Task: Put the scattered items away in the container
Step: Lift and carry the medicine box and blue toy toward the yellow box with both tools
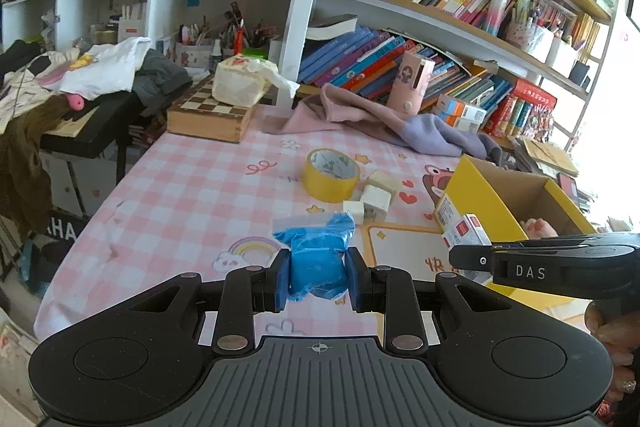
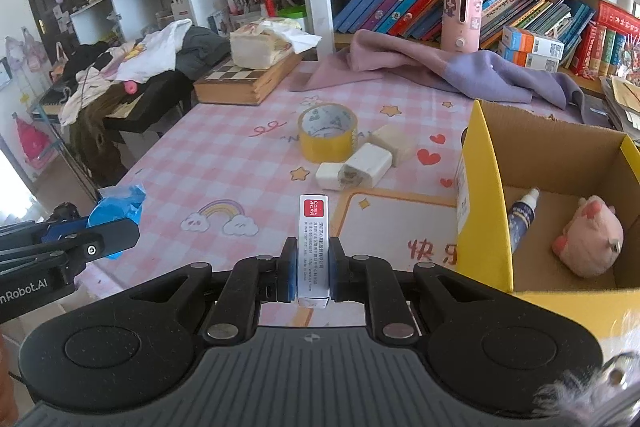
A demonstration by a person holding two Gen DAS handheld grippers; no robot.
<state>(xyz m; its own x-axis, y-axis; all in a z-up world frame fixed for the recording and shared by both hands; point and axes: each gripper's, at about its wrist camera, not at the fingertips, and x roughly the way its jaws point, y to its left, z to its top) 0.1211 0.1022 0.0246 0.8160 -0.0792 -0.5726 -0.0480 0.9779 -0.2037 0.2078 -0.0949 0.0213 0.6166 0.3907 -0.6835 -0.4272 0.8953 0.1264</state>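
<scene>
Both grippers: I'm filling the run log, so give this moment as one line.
left gripper: shut on blue bag | right gripper: shut on small box | yellow box: bottle, plush inside

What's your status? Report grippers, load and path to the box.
Left gripper shut on blue bag. Right gripper shut on small carton. Yellow box open, path clear.

Left claw (image 1: pixel 318 281) clamped on a blue packet (image 1: pixel 318 259), pads pressing both sides, held above the pink checked worktop (image 1: pixel 192 203). Right claw (image 1: pixel 466 259) enters from the right edge, gripping a small white box (image 1: pixel 466 231) with a red label, just beside the yellow carton (image 1: pixel 472 195). Beyond: yellow tape roll (image 1: pixel 331 174), white blocks (image 1: pixel 374 201) touching it. Purple cloth (image 1: pixel 400 125) near bookshelf (image 1: pixel 460 27). Chessboard box (image 1: pixel 210 111) far left.
</scene>
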